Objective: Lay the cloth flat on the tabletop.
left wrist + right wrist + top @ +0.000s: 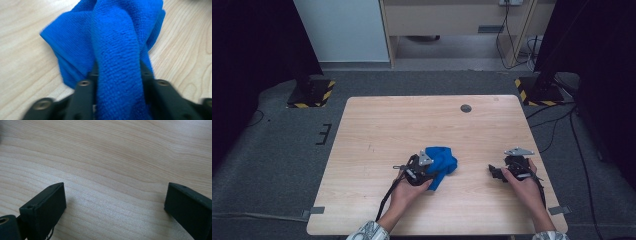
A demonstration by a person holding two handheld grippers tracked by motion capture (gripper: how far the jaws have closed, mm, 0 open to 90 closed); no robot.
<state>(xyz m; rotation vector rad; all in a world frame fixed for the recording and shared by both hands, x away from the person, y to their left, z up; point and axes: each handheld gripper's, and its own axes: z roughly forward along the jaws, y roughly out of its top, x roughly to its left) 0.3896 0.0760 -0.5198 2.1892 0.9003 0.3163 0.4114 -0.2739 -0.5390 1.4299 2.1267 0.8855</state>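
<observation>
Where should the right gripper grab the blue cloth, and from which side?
Probably the cloth's bunched edge that faces the right gripper, coming in low across the bare table from that side. The cloth lies crumpled, so its raised folds give the jaws something to pinch; the left gripper already has a thick fold between its jaws on the near side.

table [377, 130]: light wood | grommet [466, 108]: far edge | floor [272, 150]: grey carpet

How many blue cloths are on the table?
1. The blue cloth lies bunched on the table near its front middle, with a fold of it between the jaws of the left gripper. None seems hidden.
</observation>
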